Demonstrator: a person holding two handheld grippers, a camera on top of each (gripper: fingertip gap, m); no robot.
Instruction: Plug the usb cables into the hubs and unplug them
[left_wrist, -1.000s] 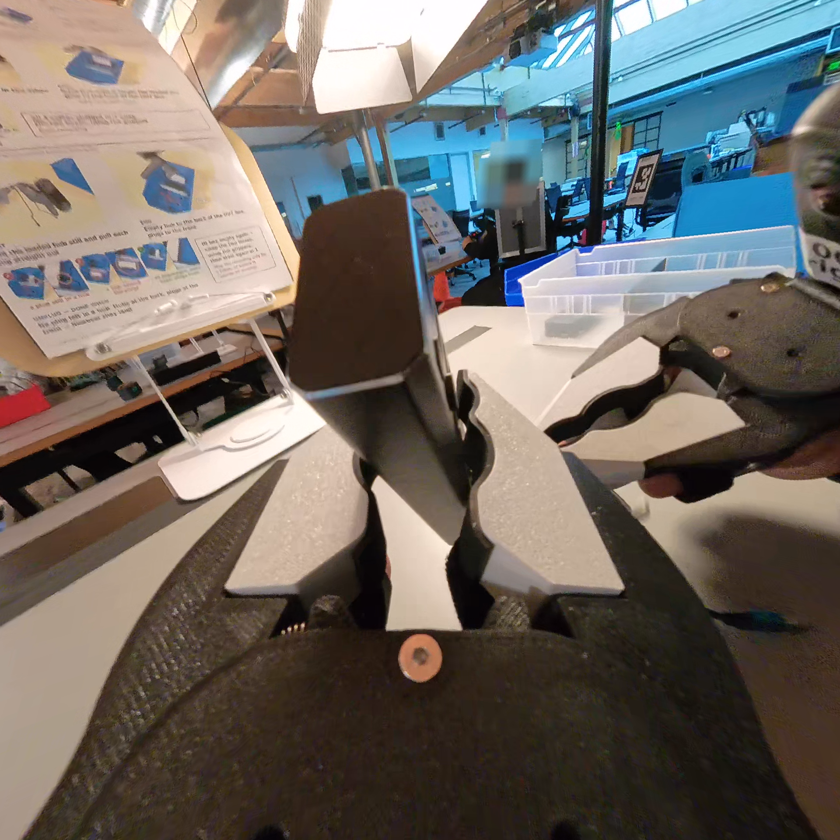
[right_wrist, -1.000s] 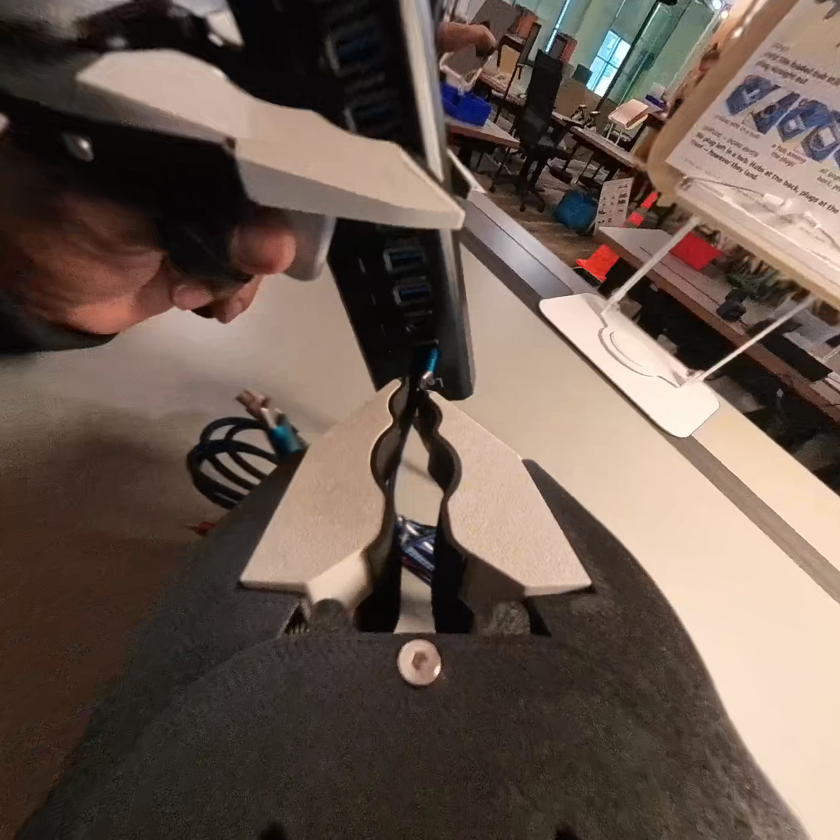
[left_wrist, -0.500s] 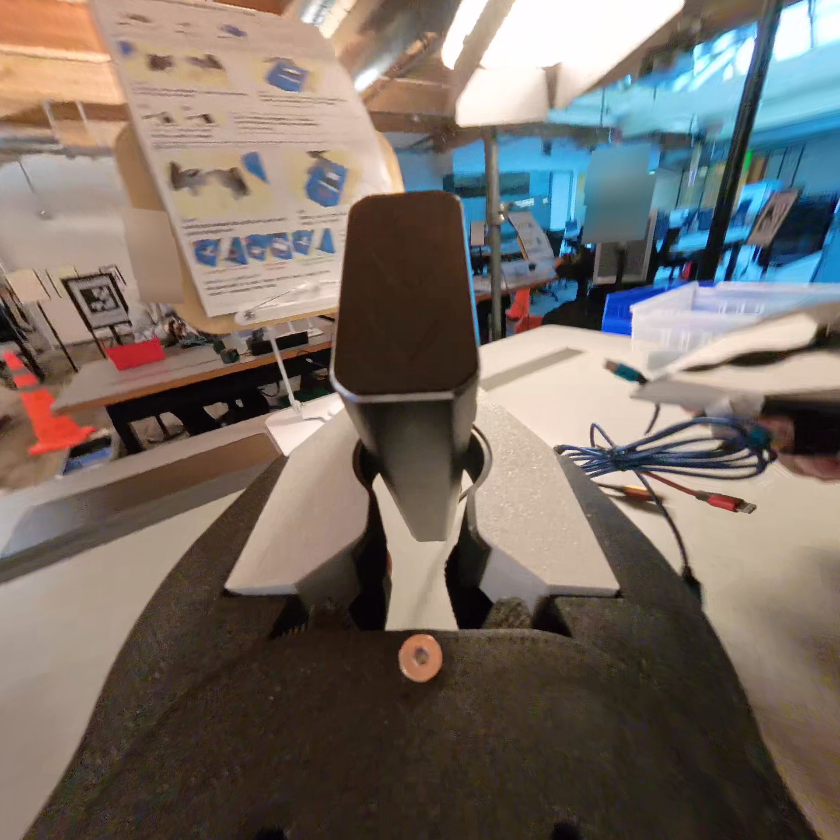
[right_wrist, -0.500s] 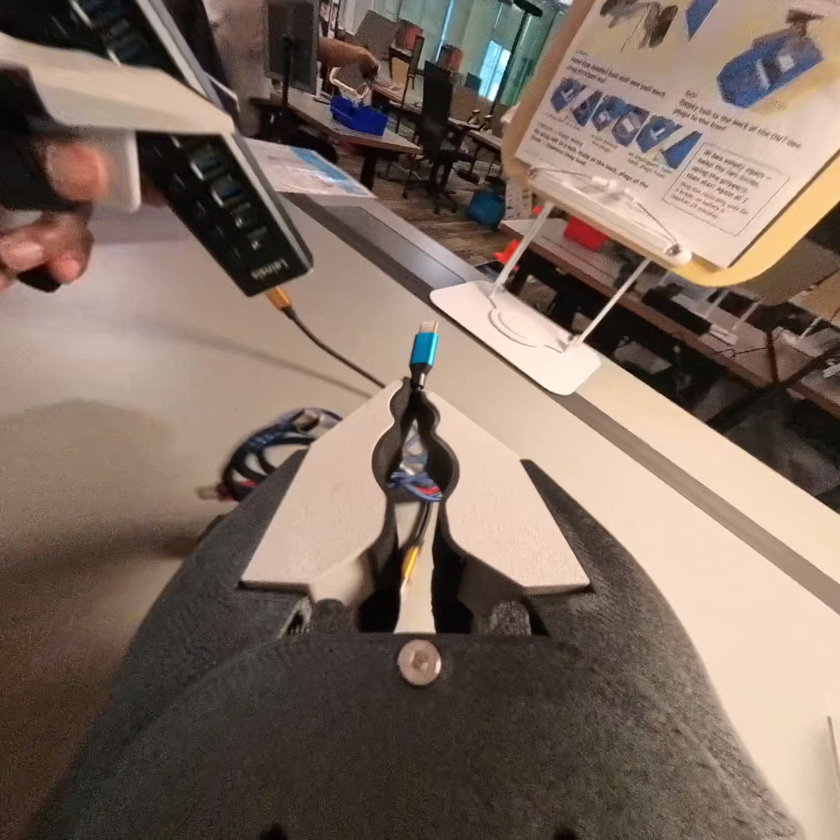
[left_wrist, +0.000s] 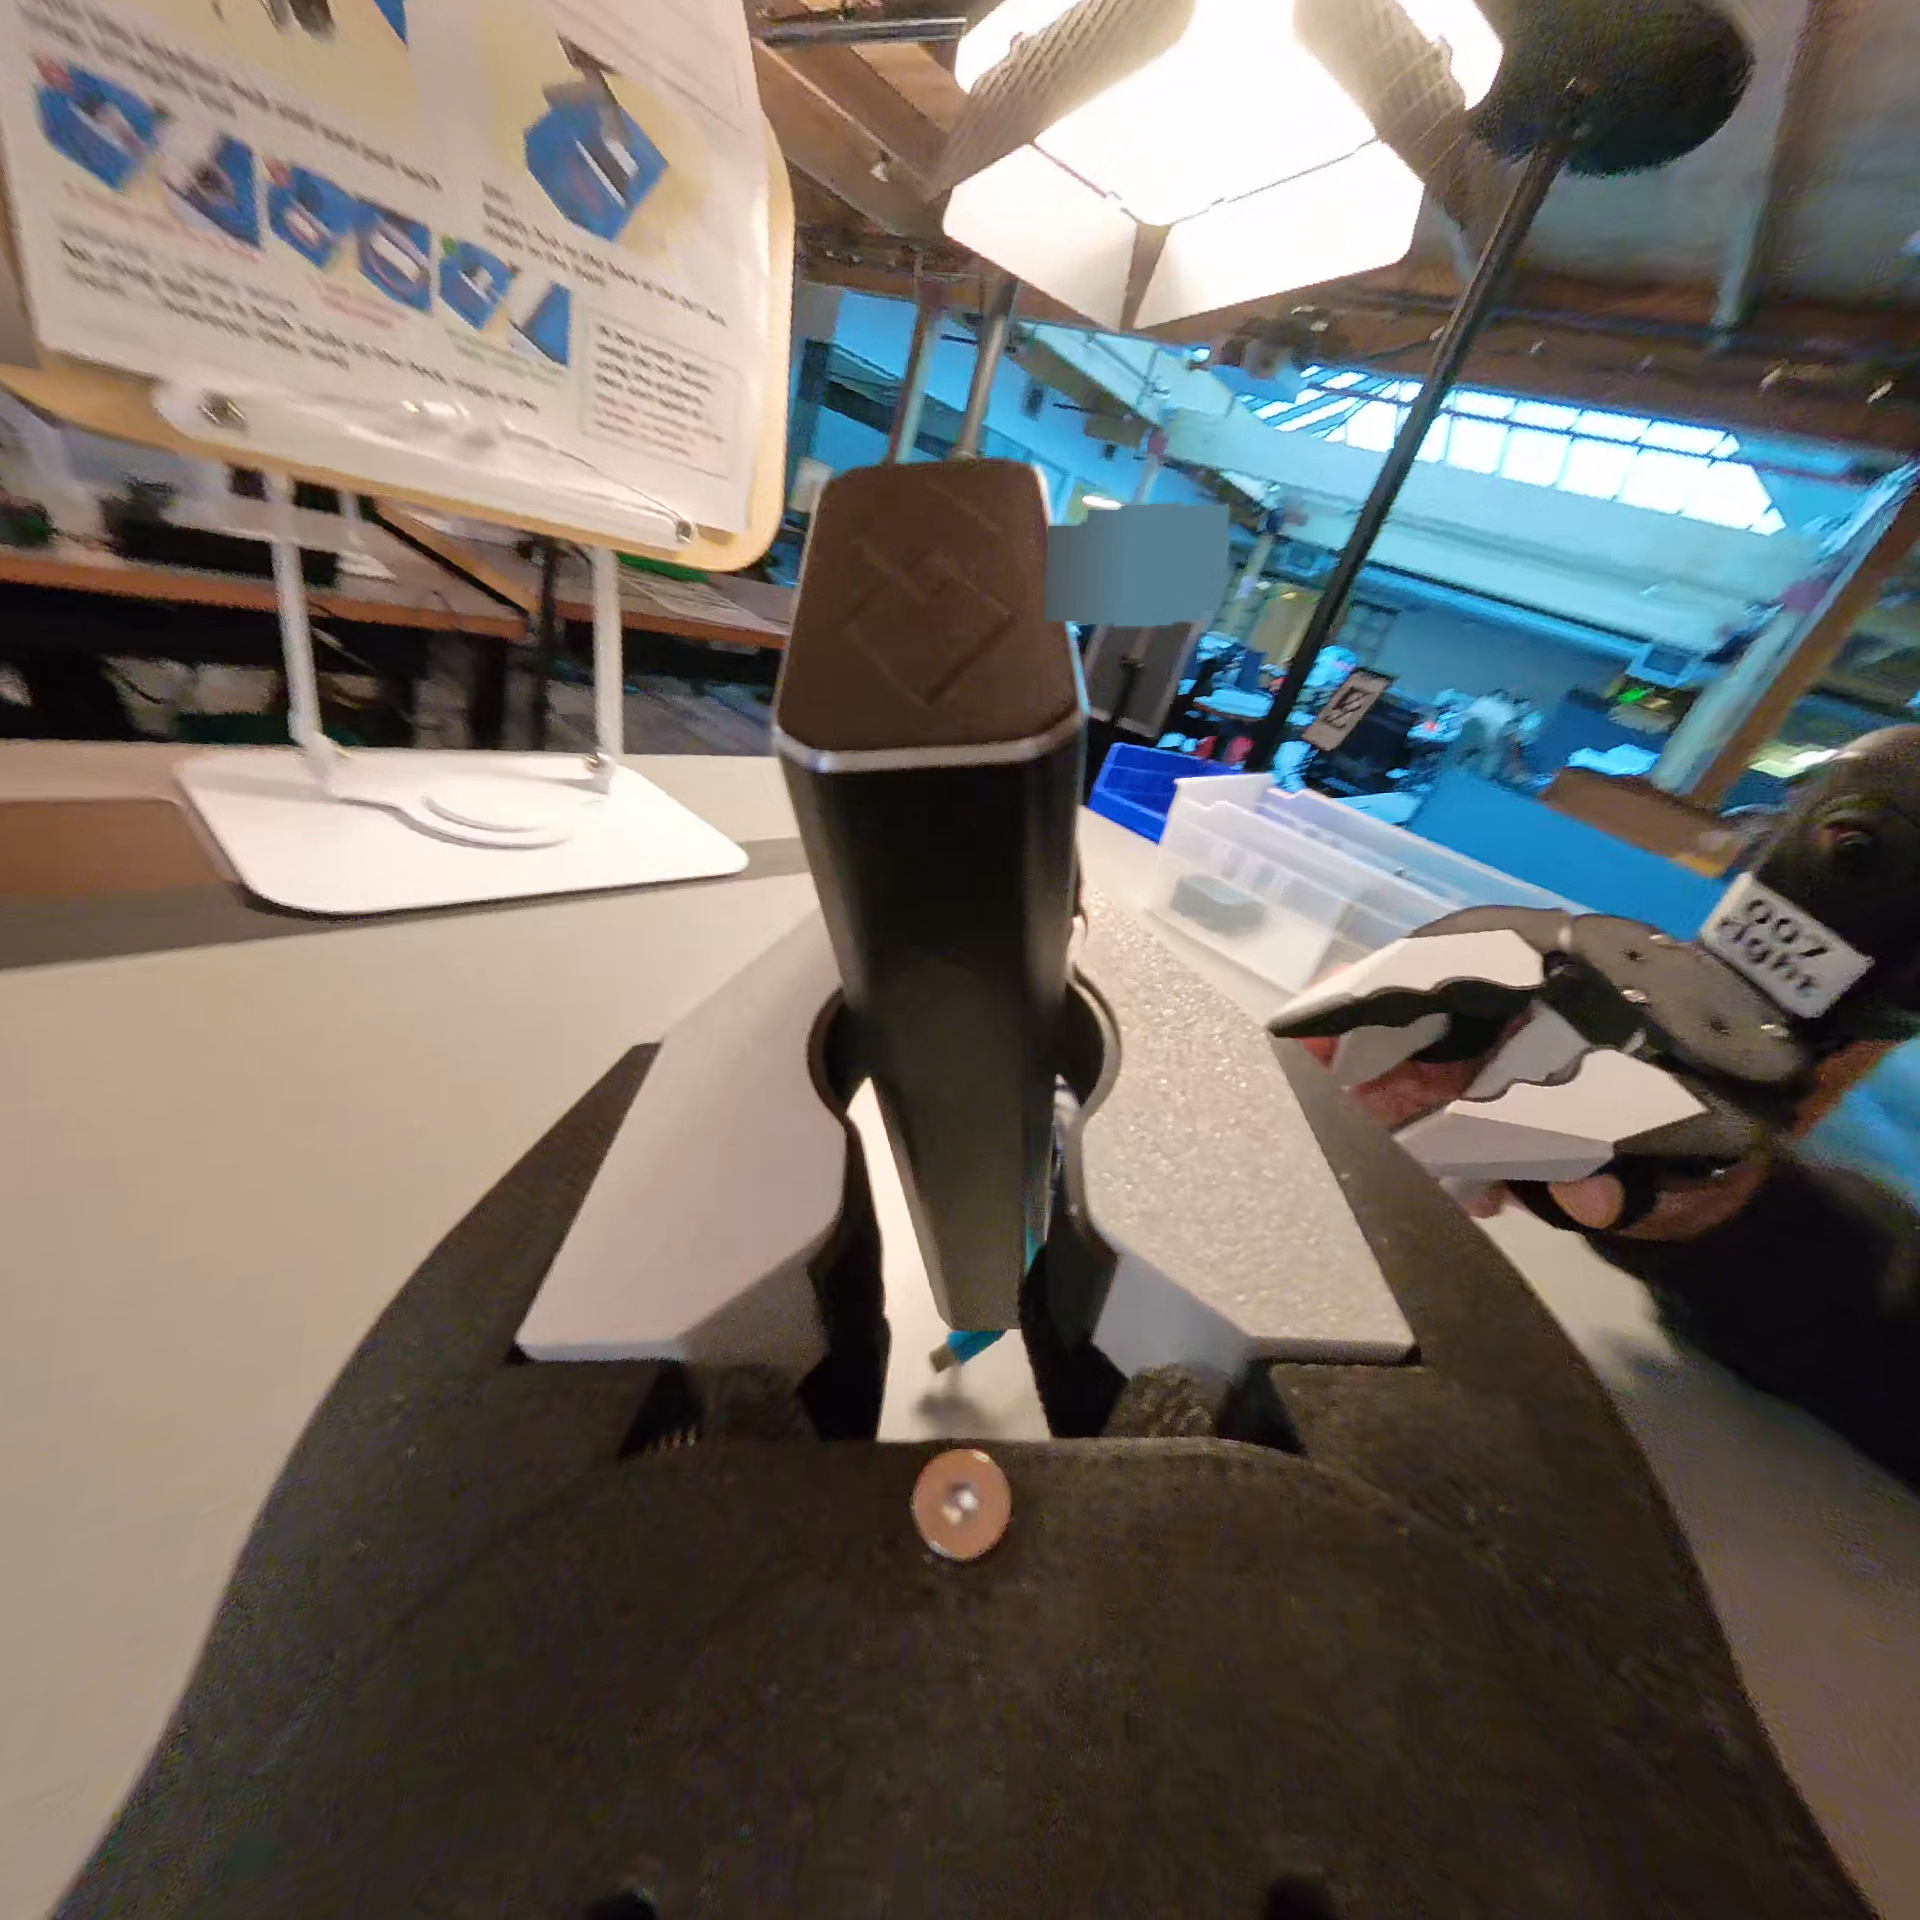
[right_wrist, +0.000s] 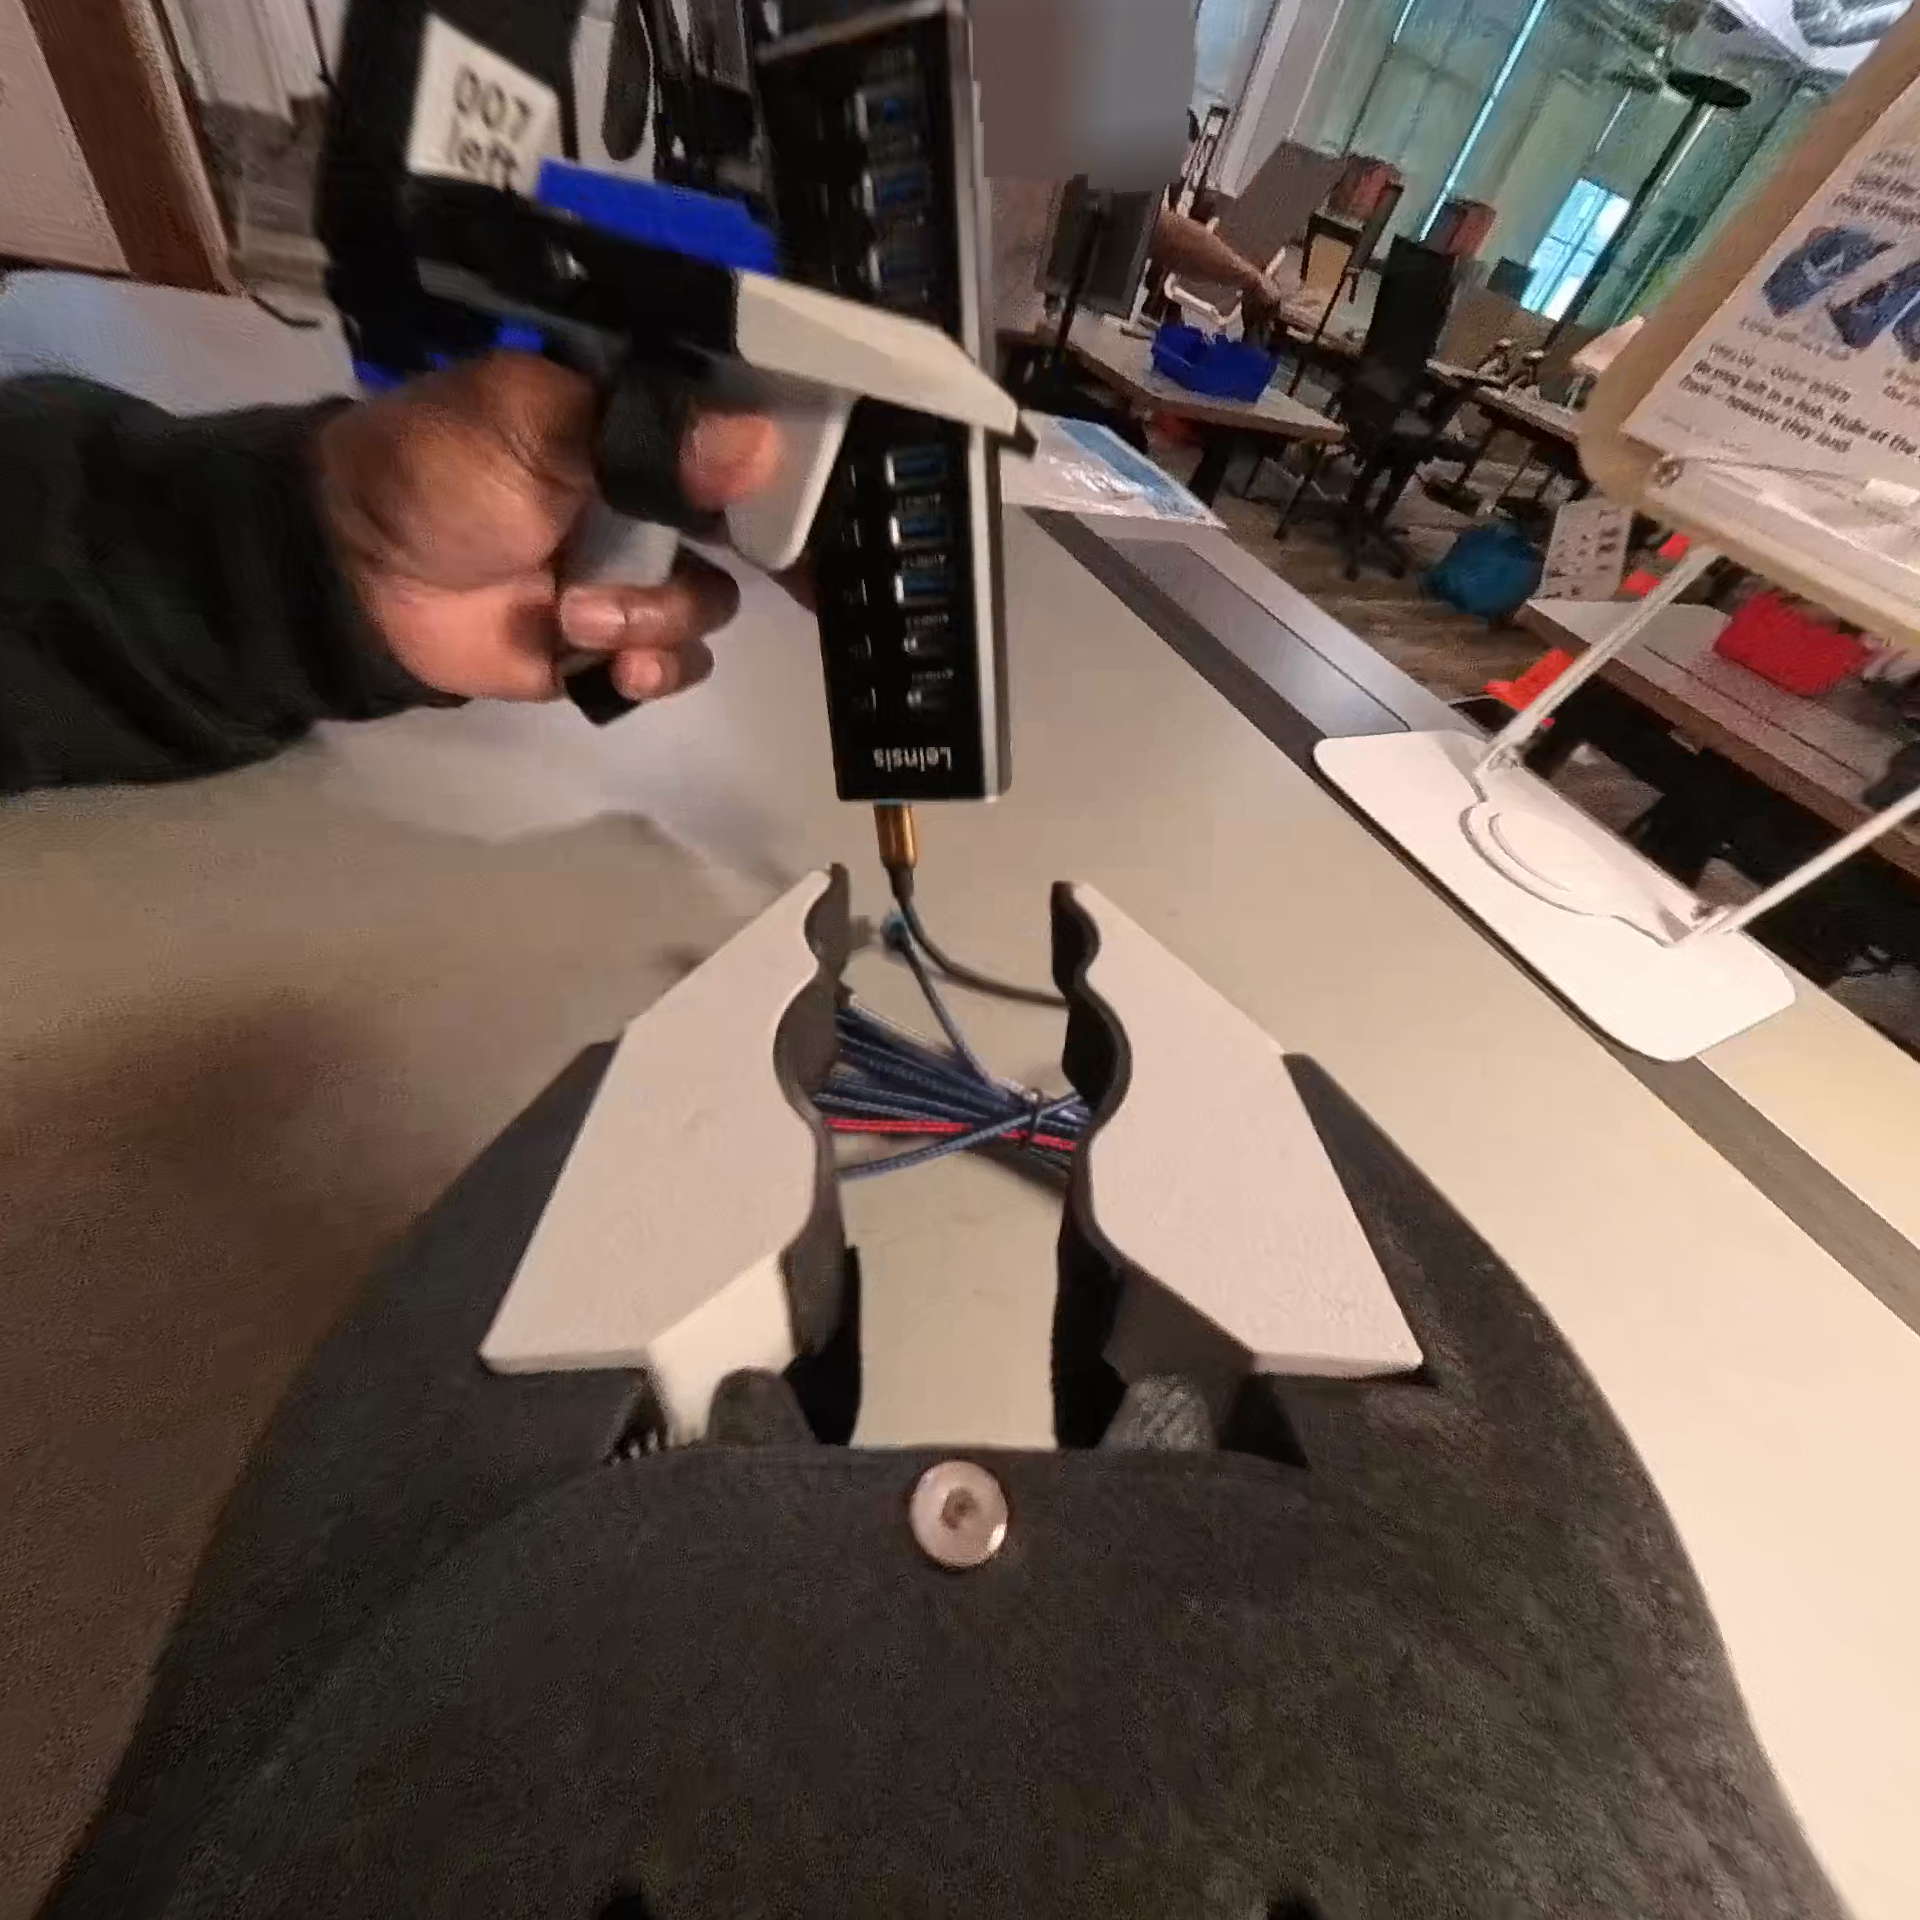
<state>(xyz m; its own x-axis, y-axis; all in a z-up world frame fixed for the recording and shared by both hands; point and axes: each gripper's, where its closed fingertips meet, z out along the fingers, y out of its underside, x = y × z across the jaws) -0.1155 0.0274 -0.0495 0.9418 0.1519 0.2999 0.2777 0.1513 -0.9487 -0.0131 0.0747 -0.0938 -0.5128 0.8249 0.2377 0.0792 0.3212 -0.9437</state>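
Observation:
My left gripper (left_wrist: 956, 1029) is shut on a black USB hub (left_wrist: 935, 883) and holds it upright above the table. In the right wrist view the hub (right_wrist: 914, 582) shows its row of ports, and a gold plug (right_wrist: 896, 836) with a black cable sits in its bottom end. My right gripper (right_wrist: 945, 894) is open and empty just below the hub. A bundle of blue and red cables (right_wrist: 956, 1112) lies on the table between its fingers, with a blue plug (right_wrist: 891, 925) at the left fingertip. The right gripper also shows in the left wrist view (left_wrist: 1382, 1049).
A white document stand (left_wrist: 416, 831) with an instruction sheet stands at the table's far edge; it also shows in the right wrist view (right_wrist: 1538, 862). Clear plastic bins (left_wrist: 1299, 883) sit at the back right. A lamp (left_wrist: 1195, 156) hangs overhead.
My right gripper pulled the blue plug out of the hub, then opened and let the cable drop onto the table. The left gripper kept hold of the hub and swung it upright.

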